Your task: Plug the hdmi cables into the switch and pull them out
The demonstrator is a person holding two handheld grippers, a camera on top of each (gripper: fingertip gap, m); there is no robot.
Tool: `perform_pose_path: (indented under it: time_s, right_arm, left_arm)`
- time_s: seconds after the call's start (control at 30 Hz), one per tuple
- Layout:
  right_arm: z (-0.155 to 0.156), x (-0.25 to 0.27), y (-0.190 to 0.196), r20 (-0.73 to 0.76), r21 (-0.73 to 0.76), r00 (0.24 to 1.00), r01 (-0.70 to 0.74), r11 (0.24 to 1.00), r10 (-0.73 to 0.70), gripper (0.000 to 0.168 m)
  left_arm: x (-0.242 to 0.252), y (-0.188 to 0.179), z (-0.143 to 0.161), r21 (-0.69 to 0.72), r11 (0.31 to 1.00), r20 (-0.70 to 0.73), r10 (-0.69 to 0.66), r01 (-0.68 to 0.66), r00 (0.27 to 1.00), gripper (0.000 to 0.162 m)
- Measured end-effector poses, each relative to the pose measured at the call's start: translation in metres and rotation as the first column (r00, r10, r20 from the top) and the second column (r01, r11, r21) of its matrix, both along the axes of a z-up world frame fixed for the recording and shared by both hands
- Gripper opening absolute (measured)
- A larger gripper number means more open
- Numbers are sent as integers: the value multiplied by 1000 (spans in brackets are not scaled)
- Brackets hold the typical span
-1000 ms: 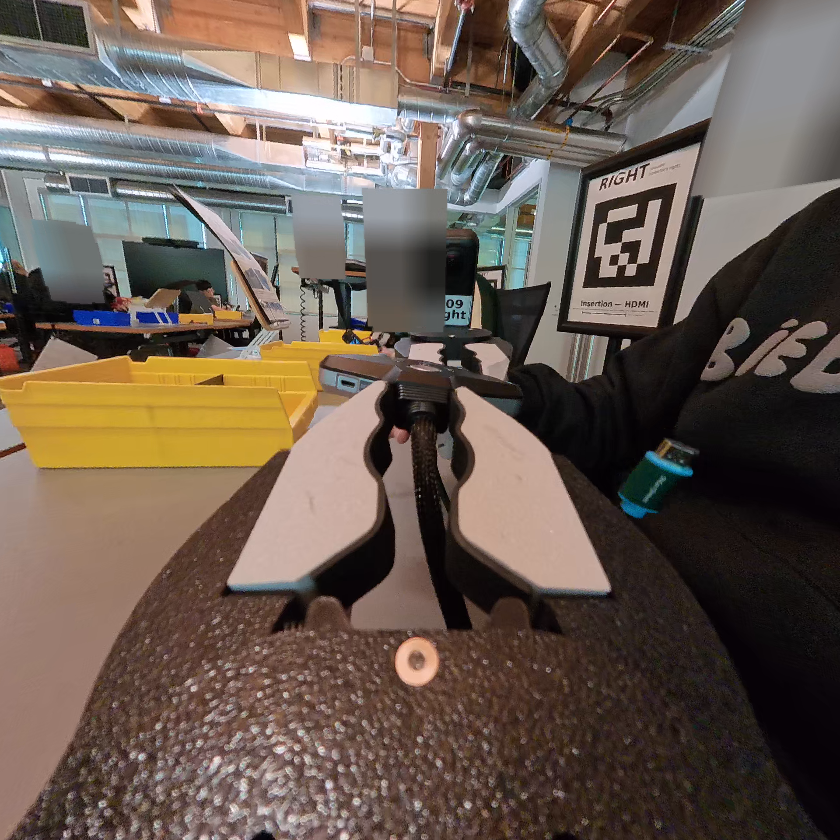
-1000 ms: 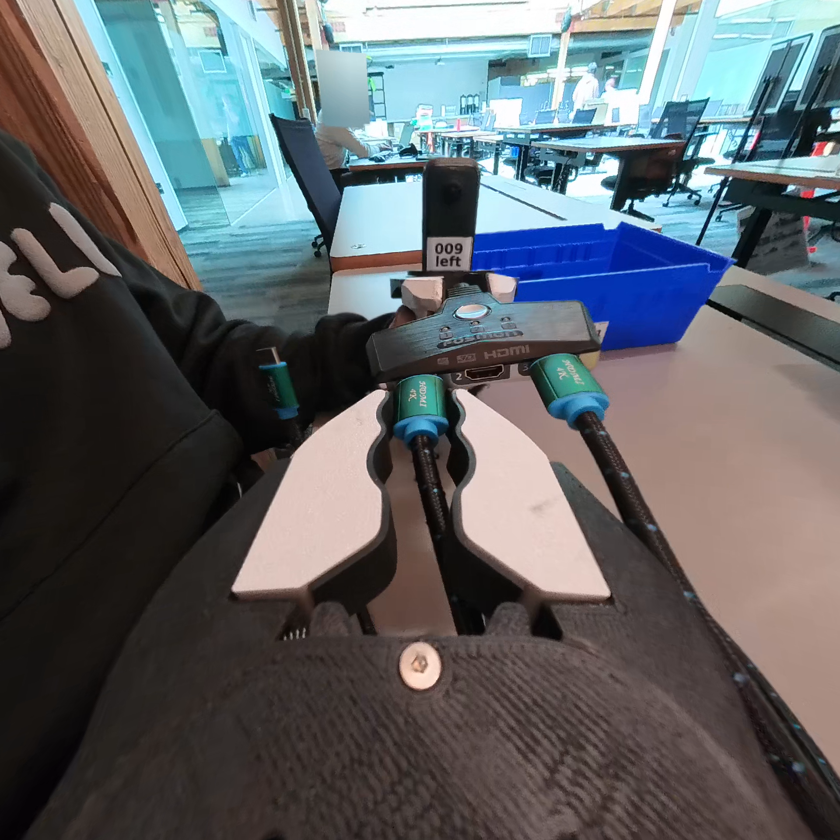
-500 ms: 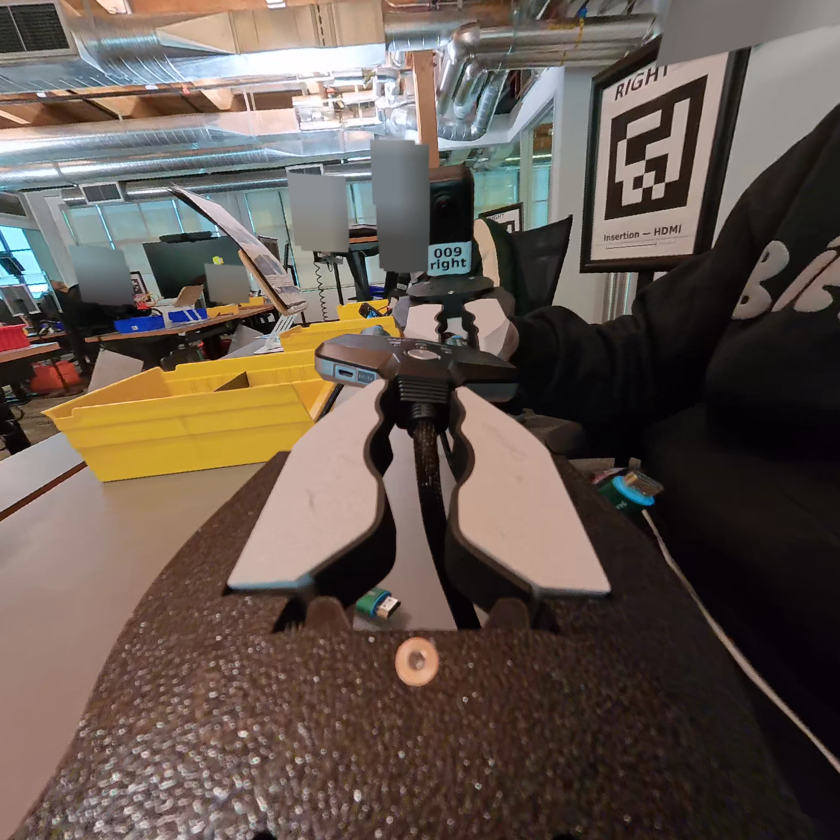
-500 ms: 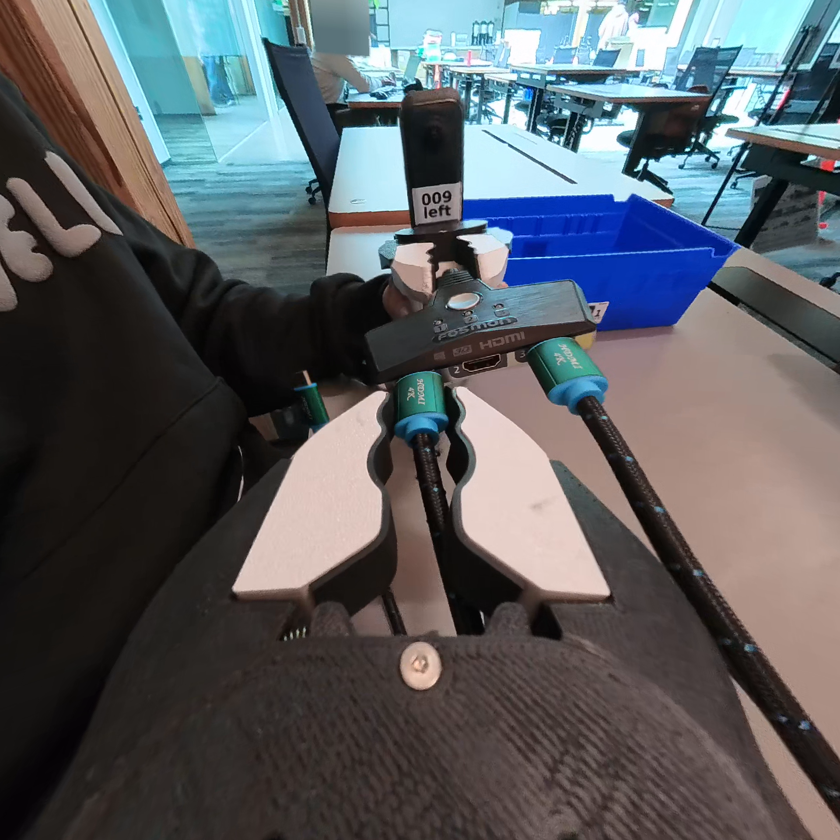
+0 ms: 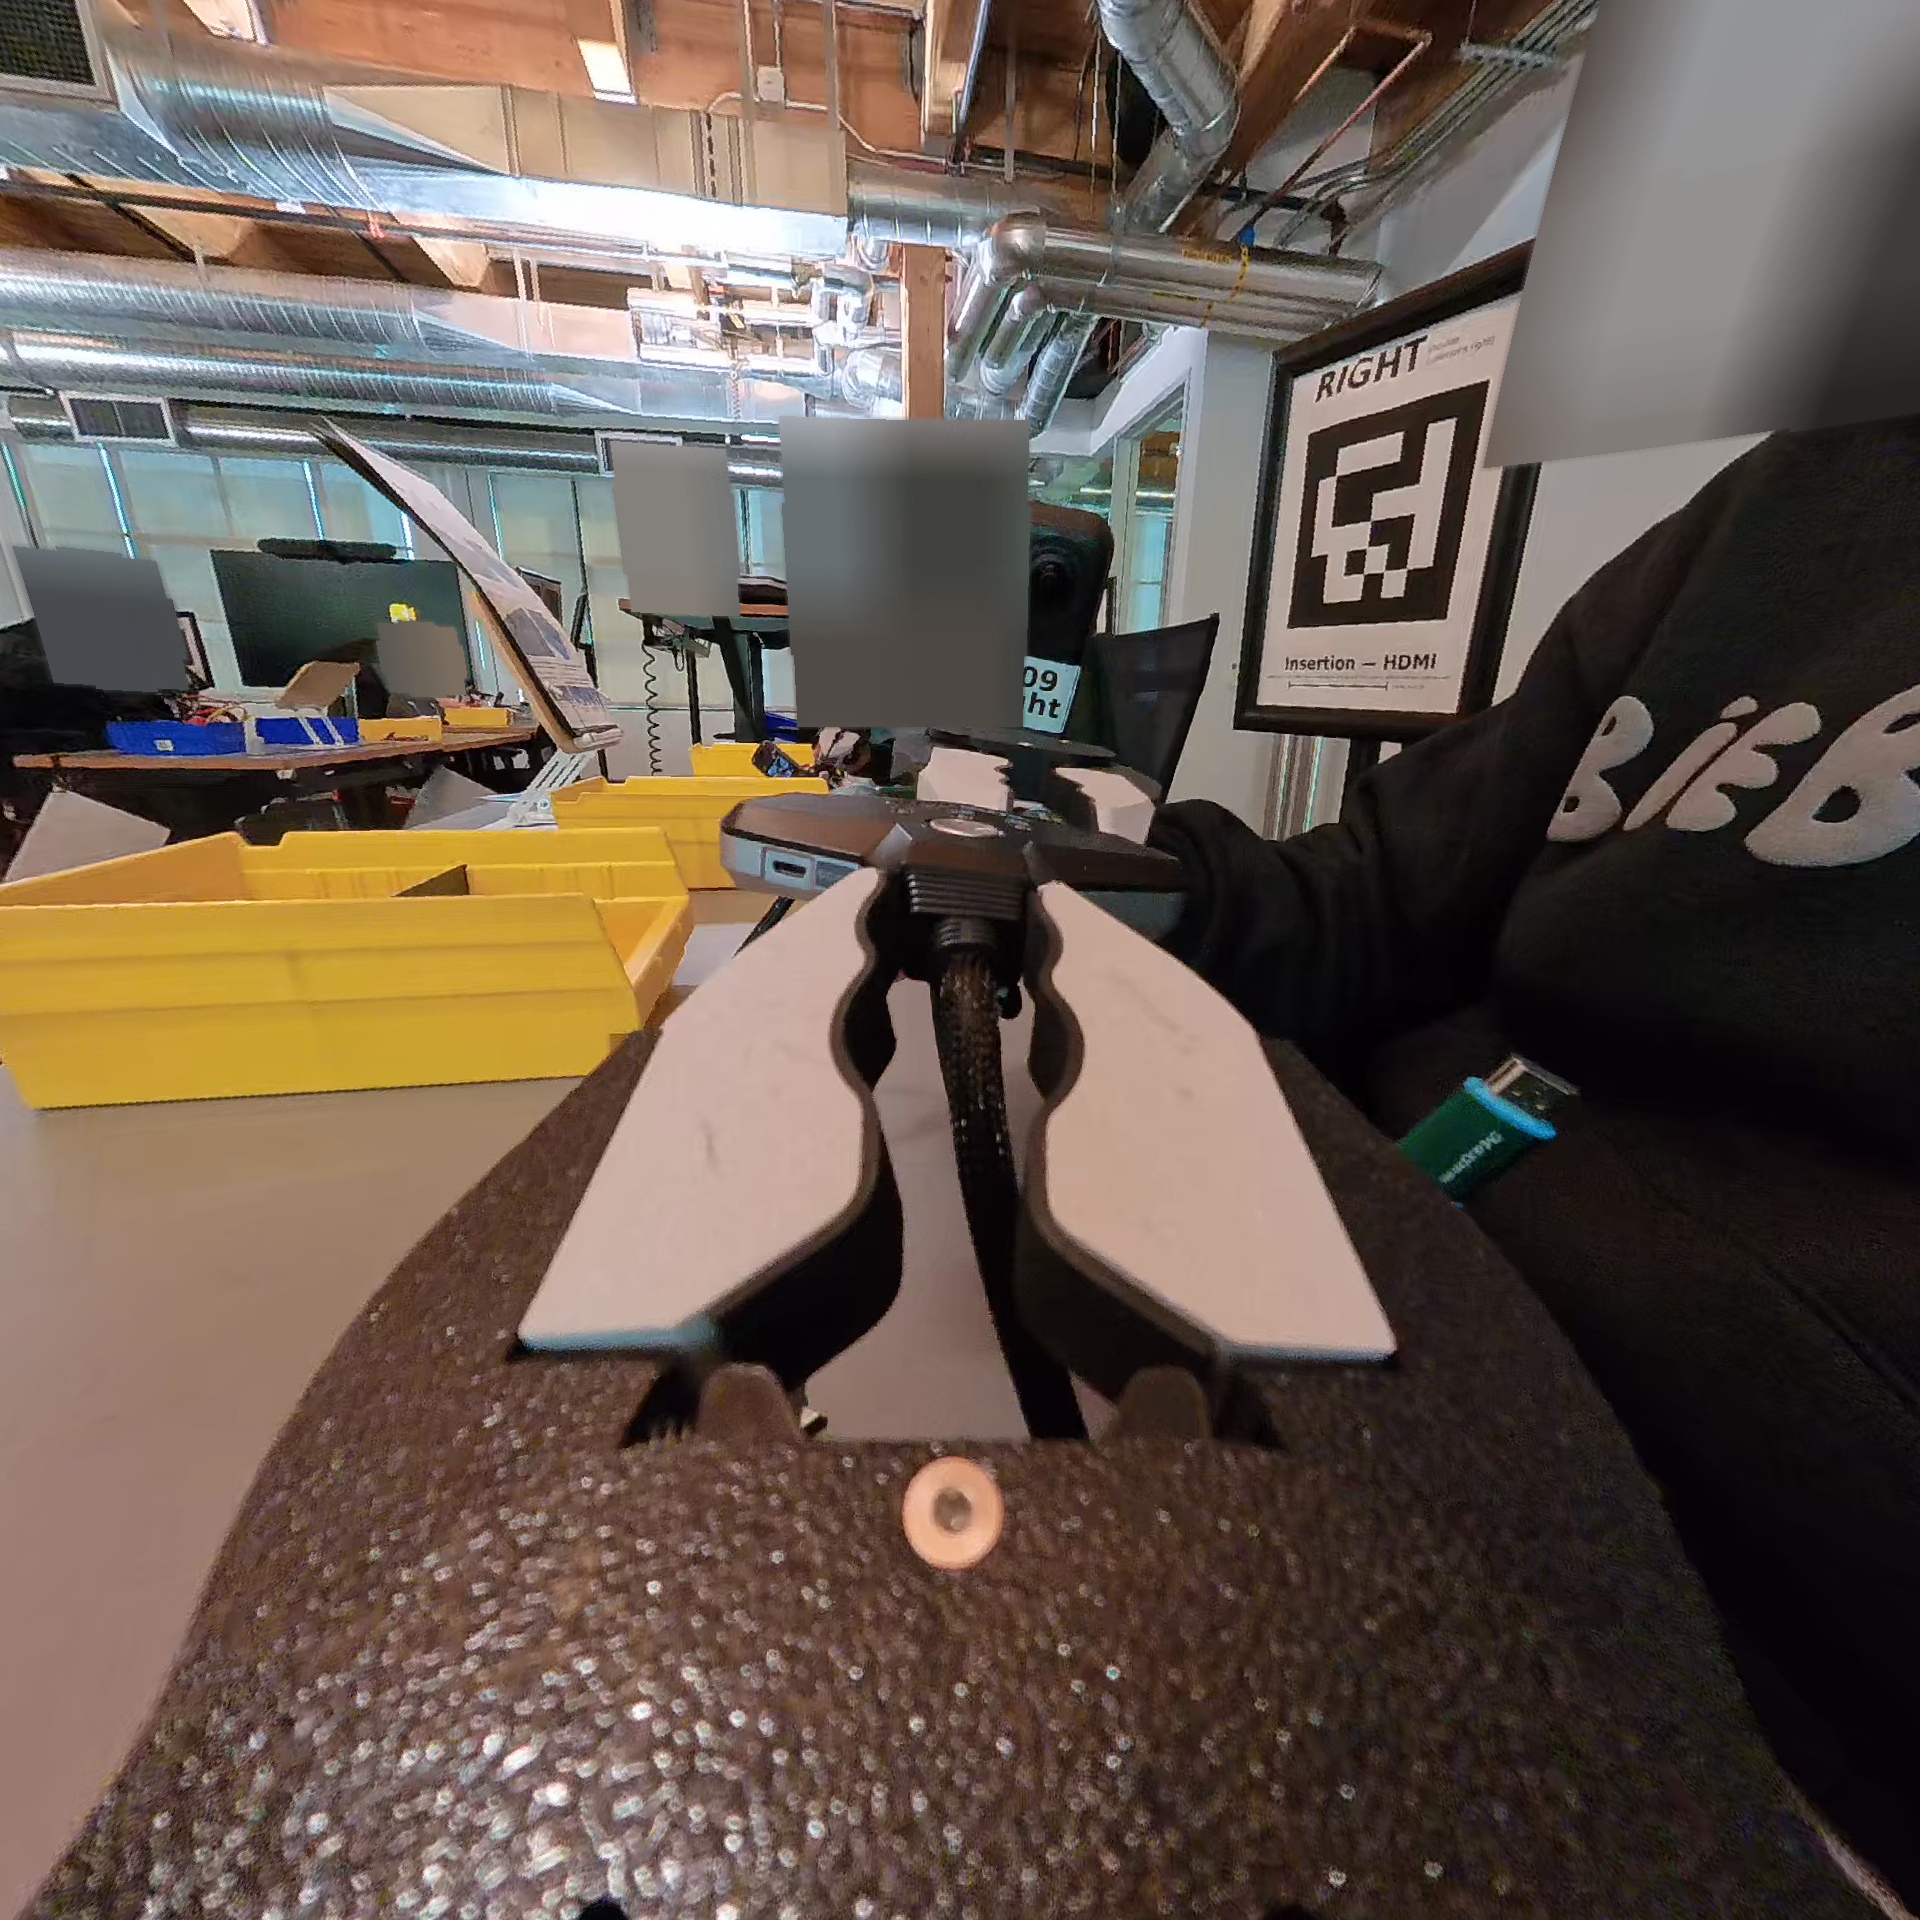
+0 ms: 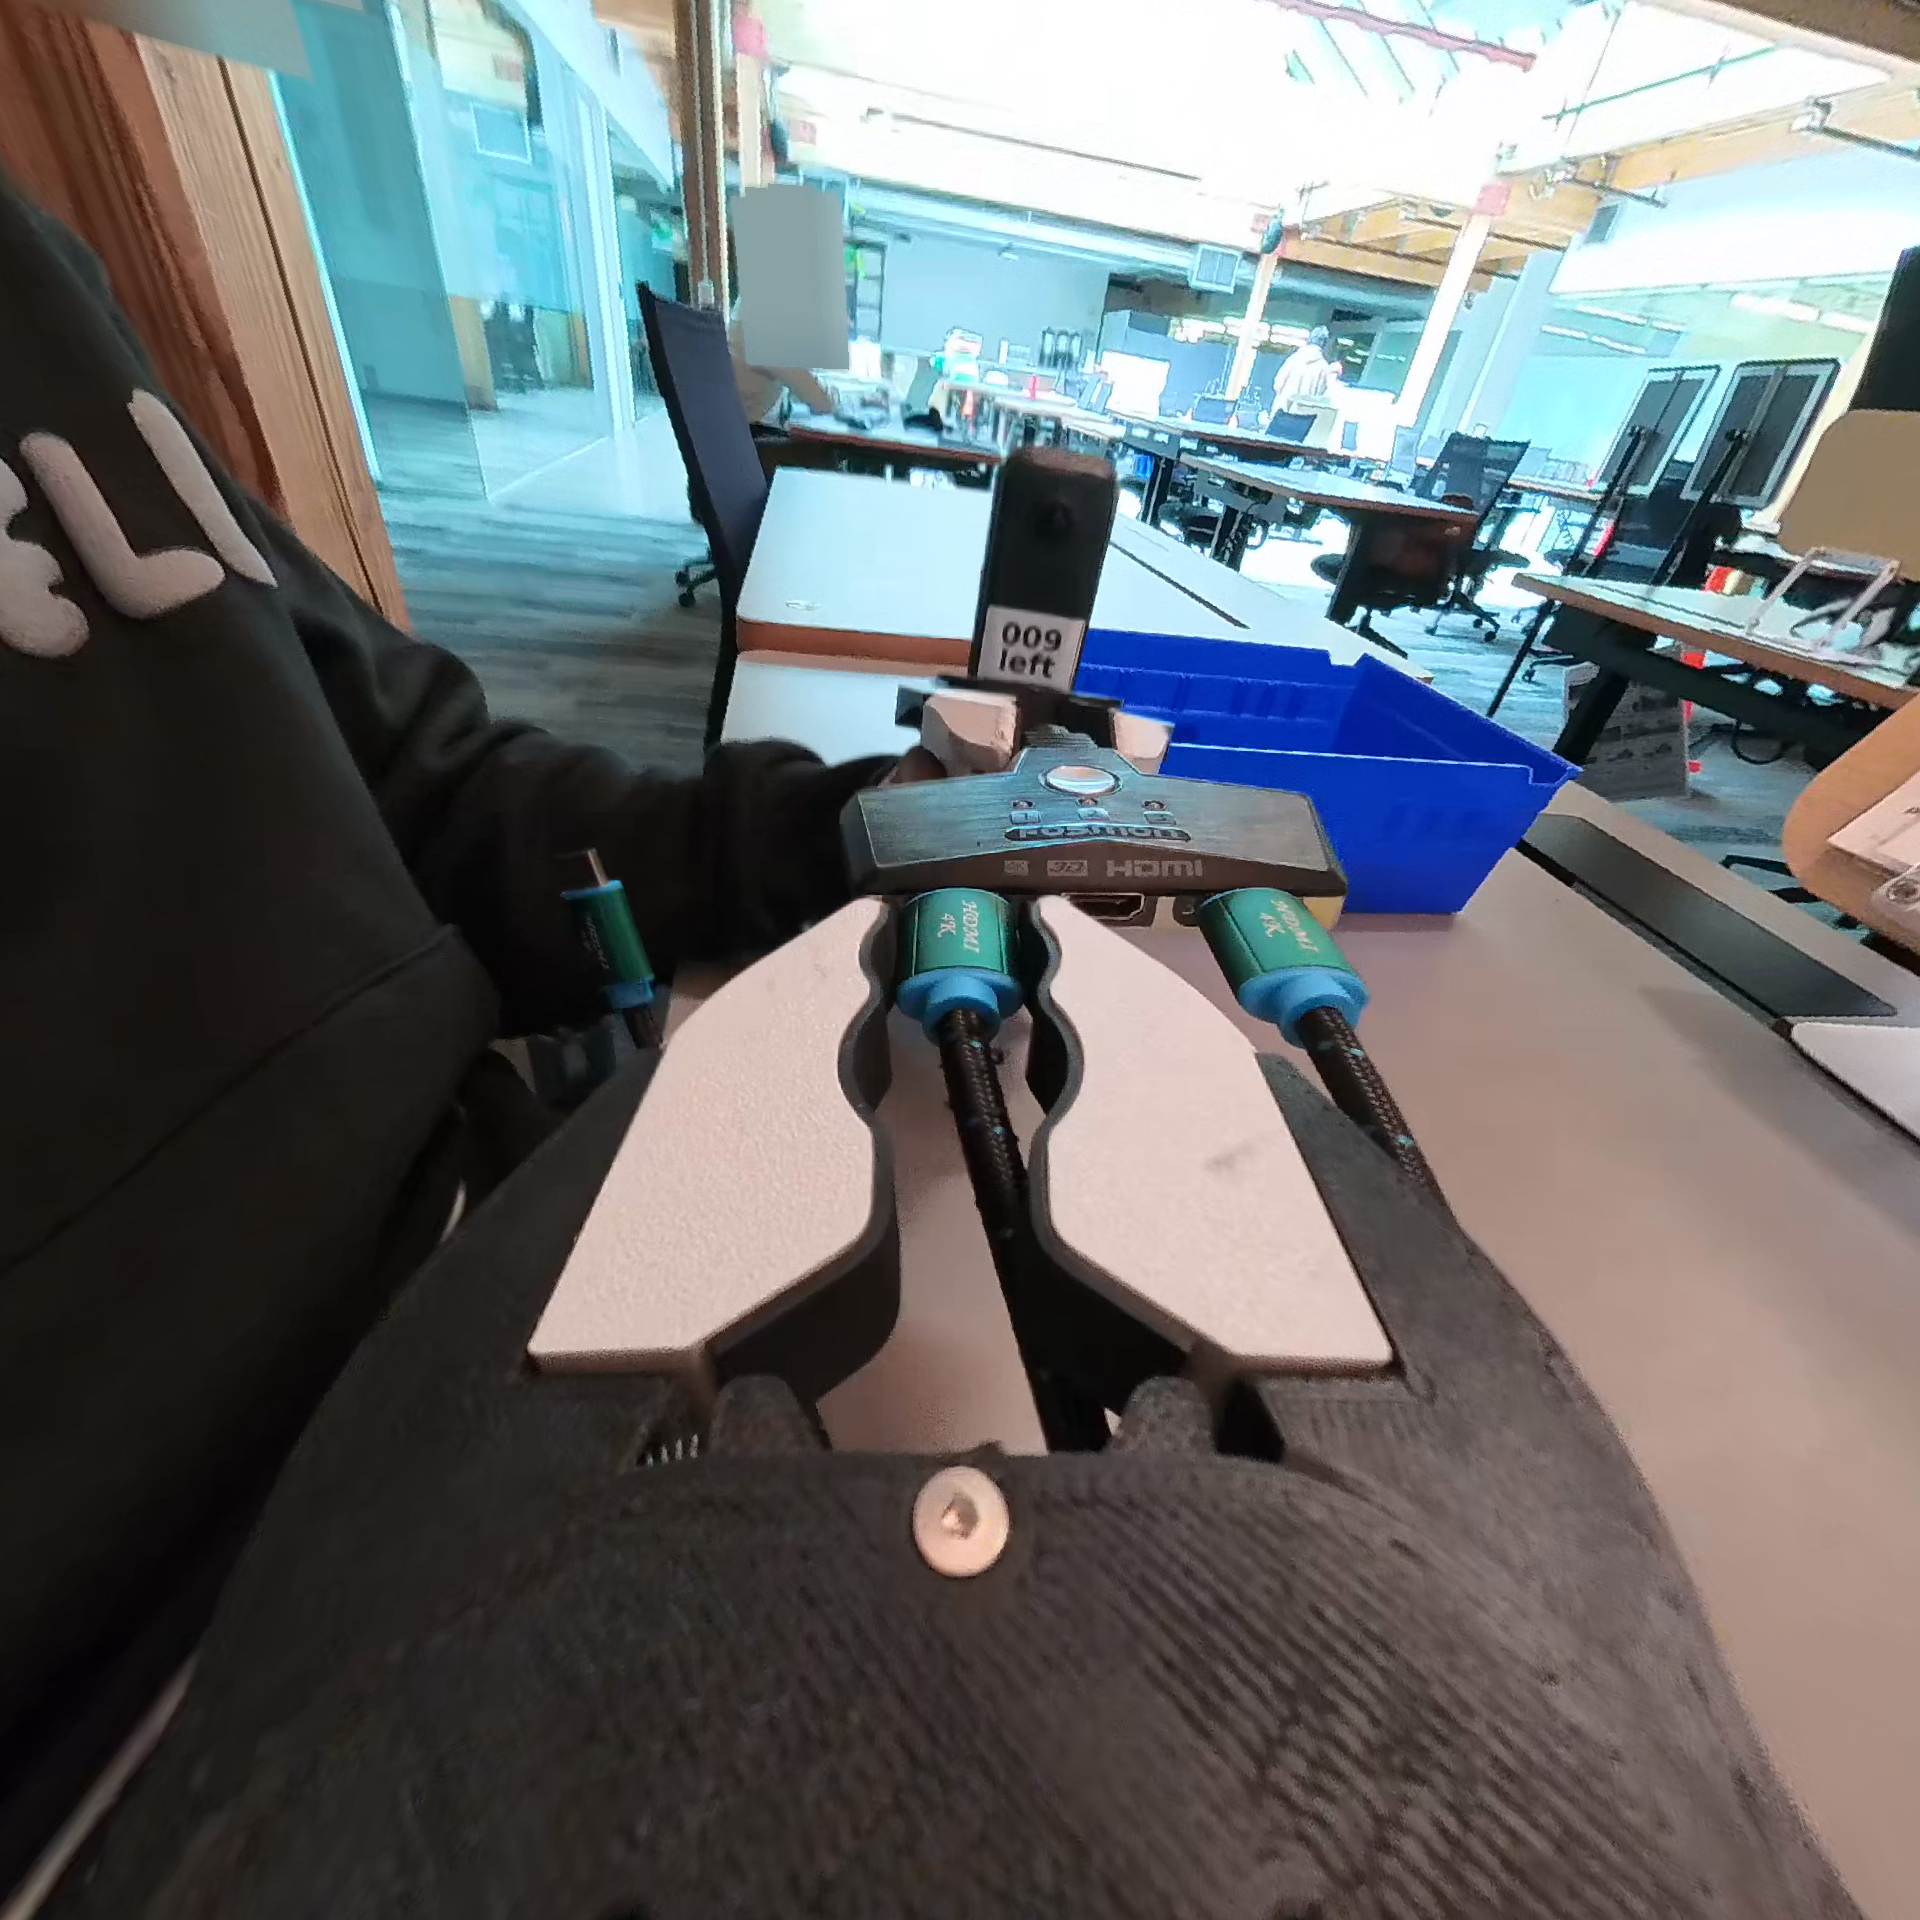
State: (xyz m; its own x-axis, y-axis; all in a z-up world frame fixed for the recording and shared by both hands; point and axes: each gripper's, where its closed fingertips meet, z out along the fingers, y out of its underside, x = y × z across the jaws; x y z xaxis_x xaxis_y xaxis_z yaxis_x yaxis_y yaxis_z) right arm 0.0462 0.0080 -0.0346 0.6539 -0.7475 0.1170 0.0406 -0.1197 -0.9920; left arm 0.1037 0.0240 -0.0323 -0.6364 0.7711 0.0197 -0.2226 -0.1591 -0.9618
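left gripper [image 5: 961, 925] fingers clamp switch [image 6: 1091, 842] tail | right gripper [image 6: 961, 966] fingers clamp green plug [image 6: 951, 951] | blue bin [image 6: 1351, 769] behind

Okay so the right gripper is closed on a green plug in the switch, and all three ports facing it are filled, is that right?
Not quite. The right wrist view shows only two green plugs in the switch; the middle port between them is empty. The rest holds: the right gripper has its jaws closed on the left-hand plug.

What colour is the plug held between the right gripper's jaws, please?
Green with a blue collar, clearest in the right wrist view.
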Motion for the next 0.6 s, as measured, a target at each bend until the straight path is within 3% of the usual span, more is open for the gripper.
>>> perform_pose_path:
  time_s: [0.17,0.33,0.6]
  right_arm:
    - [1,3,2,-60,109,998,-12,994,18,22]
    - [1,5,5,-58,60,998,1,998,3,23]
    - [3,-1,0,-101,38,995,-17,999,21,23]
  left_arm:
    - [3,1,1,-10,1000,-8,7,-7,1000,22]
    - [6,5,5,-42,999,-11,12,-12,1000,22]
    - [-1,7,8,-54,997,102,64,-59,993,22]
